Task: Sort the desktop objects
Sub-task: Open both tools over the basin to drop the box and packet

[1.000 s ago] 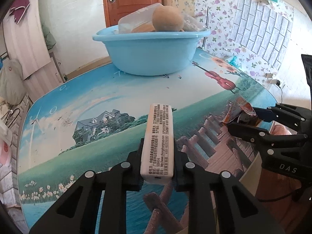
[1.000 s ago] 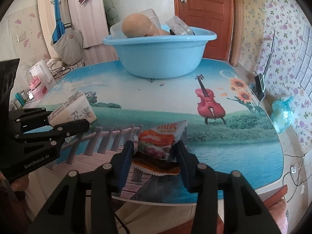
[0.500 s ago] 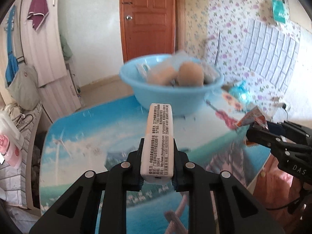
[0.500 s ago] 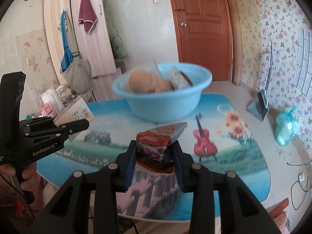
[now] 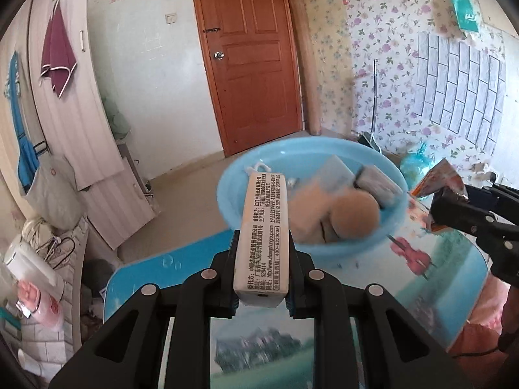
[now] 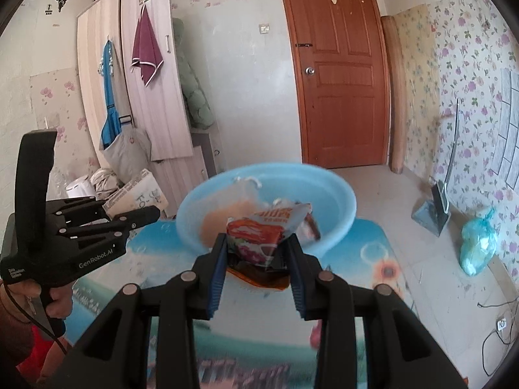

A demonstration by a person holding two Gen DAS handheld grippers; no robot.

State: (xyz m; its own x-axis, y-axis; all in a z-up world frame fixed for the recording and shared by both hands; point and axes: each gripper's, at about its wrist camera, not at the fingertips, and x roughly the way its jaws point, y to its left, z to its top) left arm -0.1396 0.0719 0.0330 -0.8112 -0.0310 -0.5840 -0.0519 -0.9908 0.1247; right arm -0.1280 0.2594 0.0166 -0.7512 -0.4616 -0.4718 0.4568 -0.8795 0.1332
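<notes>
The left gripper point(image 5: 261, 269) has its jaws closed tight on a long cream box point(image 5: 264, 236) printed with black text, which points away toward twelve o'clock and overlaps the near rim of a light blue basin point(image 5: 233, 194). The basin stands on the desk point(image 5: 155, 269), whose top carries a printed landscape with a violin, and it holds a round tan ball point(image 5: 355, 215), a blurred tan item beside it and some grey wrapped packets point(image 5: 378, 181) toward two o'clock. The right gripper point(image 6: 258, 259) has its jaws clamped on a red and white snack packet point(image 6: 262, 233), held above the desk just in front of the basin point(image 6: 337, 201). In the right wrist view the left gripper point(image 6: 129, 214) shows at nine o'clock with the box end point(image 6: 136, 191) sticking out of it, a hand point(image 6: 55, 301) wrapped round its handle. In the left wrist view the right gripper point(image 5: 454, 214) sits at three o'clock with the packet point(image 5: 434, 181) in it. A brown wooden door point(image 6: 337, 64) stands closed behind the basin, and a tied blue plastic bag point(image 6: 478, 243) lies on the floor at three o'clock.
</notes>
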